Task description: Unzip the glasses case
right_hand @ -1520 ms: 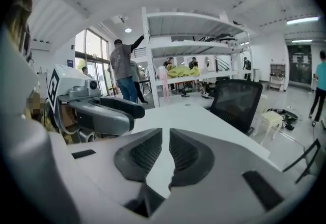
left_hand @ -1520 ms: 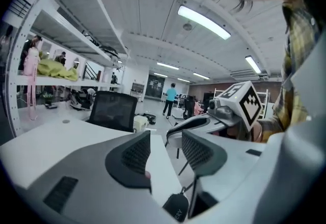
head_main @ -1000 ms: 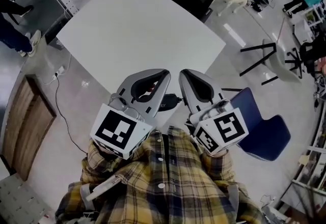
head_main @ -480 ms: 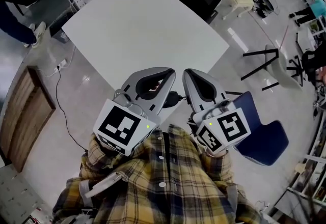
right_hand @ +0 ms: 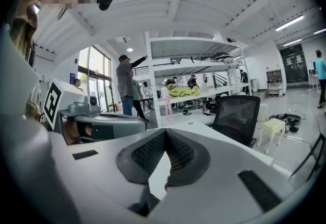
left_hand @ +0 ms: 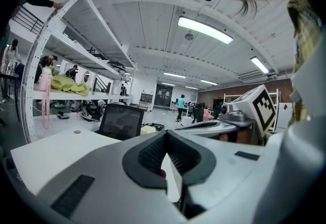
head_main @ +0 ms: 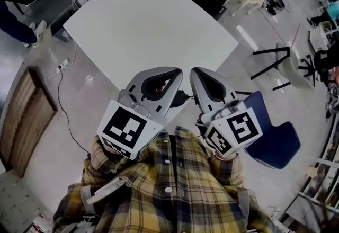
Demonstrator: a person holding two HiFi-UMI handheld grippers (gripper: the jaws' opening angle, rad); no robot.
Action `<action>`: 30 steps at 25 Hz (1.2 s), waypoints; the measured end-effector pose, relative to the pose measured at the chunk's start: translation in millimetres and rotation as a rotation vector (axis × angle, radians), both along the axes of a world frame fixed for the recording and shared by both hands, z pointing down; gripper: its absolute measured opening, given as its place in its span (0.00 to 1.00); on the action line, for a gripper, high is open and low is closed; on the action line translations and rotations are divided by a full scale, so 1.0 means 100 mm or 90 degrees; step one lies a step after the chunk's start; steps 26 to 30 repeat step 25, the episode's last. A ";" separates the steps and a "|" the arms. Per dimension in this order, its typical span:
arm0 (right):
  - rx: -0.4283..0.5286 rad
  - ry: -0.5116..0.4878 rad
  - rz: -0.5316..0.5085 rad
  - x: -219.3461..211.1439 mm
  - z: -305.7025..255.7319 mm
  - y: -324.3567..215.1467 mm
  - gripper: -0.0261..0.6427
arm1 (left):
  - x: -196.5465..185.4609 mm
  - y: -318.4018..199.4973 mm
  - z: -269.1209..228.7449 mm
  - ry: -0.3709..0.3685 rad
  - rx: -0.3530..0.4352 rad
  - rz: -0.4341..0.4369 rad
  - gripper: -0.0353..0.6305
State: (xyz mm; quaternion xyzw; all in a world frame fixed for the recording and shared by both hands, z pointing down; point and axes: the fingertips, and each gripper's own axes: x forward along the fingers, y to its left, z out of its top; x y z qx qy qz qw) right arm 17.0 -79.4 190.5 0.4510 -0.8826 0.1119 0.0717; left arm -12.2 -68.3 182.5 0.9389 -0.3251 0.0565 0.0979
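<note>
Glasses case: not surely in sight, for the white rectangular table (head_main: 148, 25) lies bare. From the left, the left gripper (left_hand: 166, 132) has its jaws pressed together on nothing, a small dark shape (head_main: 179, 99) low between the two tools might be the case, and the right gripper (right_hand: 164, 131) is likewise closed and empty. To do this step well, I judge, get the case in plain view first, then pin its body with one gripper and part the other's jaws just enough to pinch the zip pull.
</note>
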 end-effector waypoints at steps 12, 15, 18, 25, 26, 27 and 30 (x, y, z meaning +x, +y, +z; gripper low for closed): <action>-0.005 0.007 0.006 0.05 0.07 0.01 0.04 | 0.02 -0.01 0.07 0.000 -0.009 -0.006 0.06; -0.010 0.005 0.006 0.06 0.08 0.00 0.04 | 0.02 -0.03 0.09 -0.012 -0.007 -0.003 0.06; -0.011 0.005 0.003 0.05 0.08 0.00 0.04 | 0.05 -0.05 0.07 -0.012 -0.004 0.009 0.06; -0.005 0.022 0.014 0.10 0.04 0.05 0.04 | 0.09 -0.17 -0.06 -0.030 0.048 0.048 0.06; -0.005 0.022 0.014 0.10 0.04 0.05 0.04 | 0.09 -0.17 -0.06 -0.030 0.048 0.048 0.06; -0.005 0.022 0.014 0.10 0.04 0.05 0.04 | 0.09 -0.17 -0.06 -0.030 0.048 0.048 0.06; -0.005 0.022 0.014 0.10 0.04 0.05 0.04 | 0.09 -0.17 -0.06 -0.030 0.048 0.048 0.06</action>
